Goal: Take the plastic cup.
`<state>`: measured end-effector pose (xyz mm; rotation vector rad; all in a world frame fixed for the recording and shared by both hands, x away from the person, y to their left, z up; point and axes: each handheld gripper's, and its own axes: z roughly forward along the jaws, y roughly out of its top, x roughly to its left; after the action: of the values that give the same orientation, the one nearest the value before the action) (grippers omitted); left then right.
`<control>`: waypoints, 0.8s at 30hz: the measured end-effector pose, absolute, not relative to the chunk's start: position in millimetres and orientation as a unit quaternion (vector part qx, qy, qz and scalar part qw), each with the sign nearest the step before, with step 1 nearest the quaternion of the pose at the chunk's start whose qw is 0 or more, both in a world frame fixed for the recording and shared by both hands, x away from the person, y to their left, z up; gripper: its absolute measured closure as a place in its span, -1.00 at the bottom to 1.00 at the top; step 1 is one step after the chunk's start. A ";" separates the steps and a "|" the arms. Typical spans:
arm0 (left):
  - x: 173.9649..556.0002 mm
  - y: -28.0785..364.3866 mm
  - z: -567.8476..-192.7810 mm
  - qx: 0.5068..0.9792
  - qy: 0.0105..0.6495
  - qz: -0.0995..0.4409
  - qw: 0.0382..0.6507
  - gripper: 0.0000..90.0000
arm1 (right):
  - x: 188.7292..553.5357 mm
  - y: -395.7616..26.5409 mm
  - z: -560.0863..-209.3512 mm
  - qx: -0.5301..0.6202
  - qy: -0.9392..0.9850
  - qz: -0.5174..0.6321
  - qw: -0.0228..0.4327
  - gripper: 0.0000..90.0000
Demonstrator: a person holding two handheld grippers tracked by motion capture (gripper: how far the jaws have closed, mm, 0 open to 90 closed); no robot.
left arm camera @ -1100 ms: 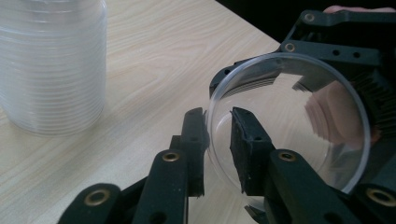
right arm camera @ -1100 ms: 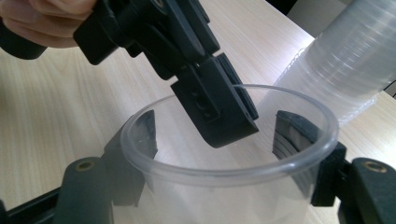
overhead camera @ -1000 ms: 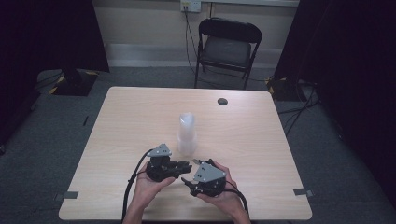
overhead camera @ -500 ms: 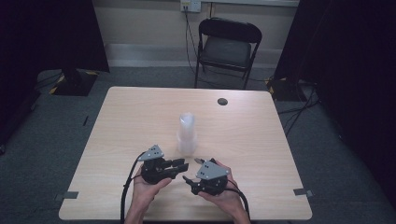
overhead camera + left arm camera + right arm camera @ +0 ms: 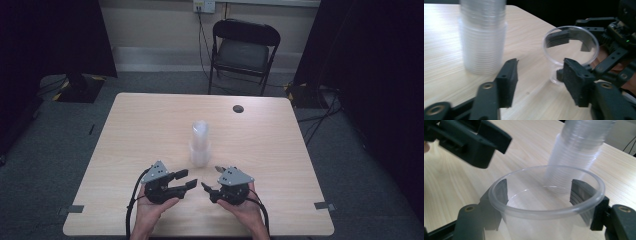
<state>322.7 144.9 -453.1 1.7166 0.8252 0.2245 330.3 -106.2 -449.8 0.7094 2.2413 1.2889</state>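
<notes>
A tall stack of clear plastic cups (image 5: 200, 142) stands upright near the middle of the wooden table (image 5: 150, 125). My right gripper (image 5: 210, 182) is shut on a single clear cup (image 5: 544, 220), one jaw on each side of its wall, with the rim facing the camera. That cup (image 5: 570, 40) also appears in the left gripper view, just past my left gripper (image 5: 540, 67). The left gripper (image 5: 189, 178) has just been opening its jaws, and they stand apart with only bare table between them. The cup stack (image 5: 482, 45) lies ahead of it to the left.
A black folding chair (image 5: 244, 47) stands beyond the far edge of the table. A small dark round disc (image 5: 238, 108) lies on the far right part of the tabletop. Both hands rest near the front edge.
My left gripper has drawn a little to the left, away from the right gripper, and its jaws have opened. The right gripper and its cup have stayed put.
</notes>
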 end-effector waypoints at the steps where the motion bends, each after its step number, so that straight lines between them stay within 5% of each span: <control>1: 322.4 145.6 -454.1 0.732 0.355 0.099 0.574 -0.09 | 331.4 -107.3 -449.9 0.261 0.812 0.469 0.228 -0.32; 8: 322.4 154.1 -460.6 0.721 0.385 0.116 0.564 -0.35 | 340.7 -118.4 -452.0 0.296 0.796 0.479 0.222 -0.32; 24: 317.4 170.3 -466.3 0.716 0.399 0.152 0.553 -0.43 | 372.2 -147.8 -438.2 0.365 0.749 0.500 0.237 -0.32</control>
<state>317.4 170.3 -466.3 1.6921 0.9426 0.3601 372.2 -147.8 -438.2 0.9992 2.0522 1.3704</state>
